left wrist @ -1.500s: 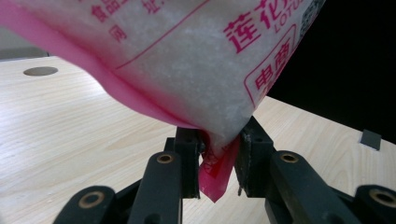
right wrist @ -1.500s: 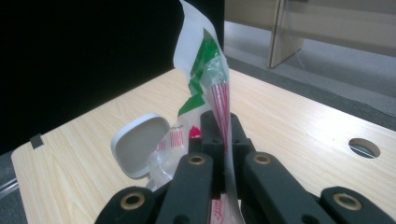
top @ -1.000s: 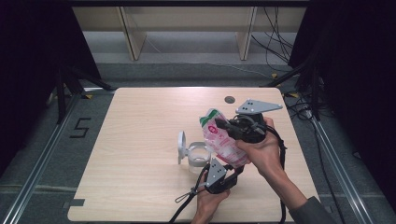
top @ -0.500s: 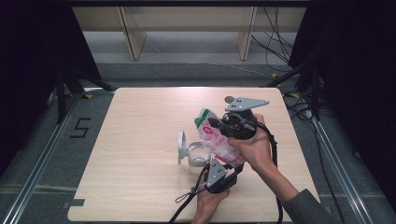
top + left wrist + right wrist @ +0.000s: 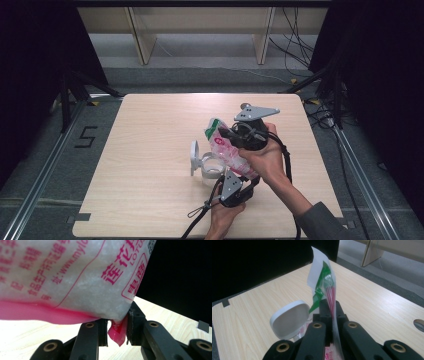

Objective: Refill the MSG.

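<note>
Now I hold the bag (image 5: pixel 227 150) over the jar (image 5: pixel 212 167), left gripper (image 5: pixel 117 333) clamped on its bottom corner, right gripper (image 5: pixel 331 312) clamped near its top. Next, I judge, tipping it to pour.

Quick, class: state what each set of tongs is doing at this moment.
Left tongs: closed, pinching the bottom corner of the bag.
Right tongs: closed on the bag's top edge.
</note>
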A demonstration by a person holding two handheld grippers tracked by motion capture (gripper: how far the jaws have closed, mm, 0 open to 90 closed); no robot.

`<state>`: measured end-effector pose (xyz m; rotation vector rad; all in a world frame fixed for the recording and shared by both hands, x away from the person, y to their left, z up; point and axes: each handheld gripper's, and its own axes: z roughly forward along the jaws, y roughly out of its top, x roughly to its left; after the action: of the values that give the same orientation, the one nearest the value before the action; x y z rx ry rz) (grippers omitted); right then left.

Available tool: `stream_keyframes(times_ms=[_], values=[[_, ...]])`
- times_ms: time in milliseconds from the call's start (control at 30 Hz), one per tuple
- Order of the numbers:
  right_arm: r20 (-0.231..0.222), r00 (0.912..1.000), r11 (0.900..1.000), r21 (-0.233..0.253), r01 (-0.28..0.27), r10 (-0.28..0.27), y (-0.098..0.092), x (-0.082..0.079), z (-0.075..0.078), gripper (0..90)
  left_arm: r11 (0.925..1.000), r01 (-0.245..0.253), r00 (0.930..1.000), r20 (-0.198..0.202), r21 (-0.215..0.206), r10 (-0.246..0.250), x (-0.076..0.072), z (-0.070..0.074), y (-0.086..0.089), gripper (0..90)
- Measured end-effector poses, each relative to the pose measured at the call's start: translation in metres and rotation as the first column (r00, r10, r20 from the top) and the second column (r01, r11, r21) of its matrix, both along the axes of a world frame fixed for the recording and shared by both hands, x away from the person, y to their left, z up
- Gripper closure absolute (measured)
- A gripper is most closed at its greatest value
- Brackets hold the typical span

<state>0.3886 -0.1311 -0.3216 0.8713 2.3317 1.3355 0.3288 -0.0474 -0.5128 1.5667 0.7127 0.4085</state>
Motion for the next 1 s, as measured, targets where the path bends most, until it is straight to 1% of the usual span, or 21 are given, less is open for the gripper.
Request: stream_keyframes(times_ms=[33,67,100,167,233,267,300,367,400,433,500,533,567,600,633,667,733,767,800,867,1000], values=[[-0.001,1.0000,1.000,-0.004,0.004,-0.004,0.001,0.000,-0.001,90.0,1.0000,0.006,1.0000,-0.003,-0.004,-0.006,0.000,0.000,0.000,73.7],[-0.023,0.9996,1.000,0.000,0.019,-0.019,0.003,0.000,-0.003,90.0,0.9999,0.009,0.9999,-0.011,0.007,-0.009,0.000,0.000,0.000,73.8],[-0.022,0.9996,1.000,0.000,0.016,-0.016,0.003,0.001,-0.003,90.0,0.9998,0.018,0.9998,0.000,-0.011,-0.018,0.002,-0.001,-0.001,73.7],[-0.028,0.9994,1.000,-0.004,0.021,-0.021,0.004,0.002,-0.004,90.0,0.9998,0.019,0.9998,-0.008,-0.004,-0.019,0.002,-0.001,-0.001,73.8],[-0.019,0.9997,1.000,-0.010,0.015,-0.016,0.004,0.004,-0.005,90.0,0.9998,0.021,0.9998,-0.008,-0.004,-0.021,0.002,-0.001,0.000,73.8],[0.004,1.0000,1.000,-0.022,0.006,-0.006,0.004,0.006,-0.005,90.0,0.9998,0.019,0.9997,-0.016,0.004,-0.019,0.002,-0.001,0.000,73.8],[-0.010,0.9999,1.000,-0.016,0.006,-0.006,0.005,0.006,-0.006,90.0,0.9997,0.026,0.9996,-0.014,-0.004,-0.026,0.002,-0.001,0.000,73.8],[-0.006,0.9999,1.000,-0.008,0.011,-0.011,0.007,0.006,-0.007,90.0,0.9995,0.031,0.9994,-0.013,-0.011,-0.031,0.003,-0.002,0.000,73.9],[-0.006,1.0000,1.000,-0.030,0.006,-0.006,0.007,0.007,-0.007,90.0,0.9996,0.025,0.9995,-0.019,-0.010,-0.025,0.002,-0.002,0.000,73.8],[-0.029,0.9995,1.000,-0.023,0.010,-0.011,0.009,0.006,-0.008,90.0,0.9997,0.025,0.9996,-0.015,-0.008,-0.025,0.003,-0.003,0.000,73.9],[-0.034,0.9993,1.000,-0.027,0.014,-0.014,0.010,0.006,-0.009,90.0,0.9994,0.030,0.9995,-0.011,-0.018,-0.030,0.004,-0.003,0.000,73.9],[-0.034,0.9993,1.000,-0.027,0.014,-0.014,0.010,0.006,-0.009,90.0,0.9994,0.030,0.9995,-0.011,-0.018,-0.030,0.004,-0.003,0.000,73.8],[-0.014,0.9999,0.999,-0.036,-0.002,0.001,0.011,0.008,-0.010,90.0,0.9992,0.036,0.9992,-0.013,-0.020,-0.037,0.004,-0.004,-0.001,73.9],[-0.014,0.9999,0.999,-0.036,-0.002,0.001,0.011,0.008,-0.010,90.0,0.9992,0.036,0.9992,-0.013,-0.020,-0.037,0.004,-0.004,-0.001,73.9],[-0.032,0.9995,0.999,-0.044,0.005,-0.007,0.013,0.007,-0.011,90.0,0.9991,0.035,0.9994,-0.008,-0.023,-0.035,0.005,-0.005,-0.002,73.9],[-0.023,0.9997,0.999,-0.042,0.004,-0.005,0.014,0.008,-0.013,90.0,0.9991,0.035,0.9994,-0.008,-0.023,-0.035,0.005,-0.005,-0.002,73.9],[-0.023,0.9997,0.999,-0.054,-0.010,0.008,0.015,0.009,-0.013,90.0,0.9991,0.037,0.9992,-0.015,-0.021,-0.037,0.005,-0.005,-0.001,74.0],[-0.033,0.9994,0.999,-0.051,-0.006,0.004,0.016,0.009,-0.014,90.0,0.9991,0.037,0.9992,-0.015,-0.019,-0.038,0.005,-0.005,-0.001,74.0],[-0.030,0.9995,0.999,-0.044,0.006,-0.008,0.017,0.009,-0.015,90.0,0.9991,0.038,0.9991,-0.016,-0.019,-0.038,0.005,-0.005,-0.001,73.9],[-0.049,0.9988,0.998,-0.056,0.002,-0.005,0.018,0.010,-0.015,90.0,0.9991,0.038,0.9992,-0.013,-0.019,-0.039,0.005,-0.005,-0.001,74.0],[-0.028,0.9996,0.999,-0.054,-0.006,0.005,0.020,0.011,-0.017,90.0,0.9989,0.044,0.9989,-0.013,-0.014,-0.044,0.005,-0.004,0.000,74.0]])
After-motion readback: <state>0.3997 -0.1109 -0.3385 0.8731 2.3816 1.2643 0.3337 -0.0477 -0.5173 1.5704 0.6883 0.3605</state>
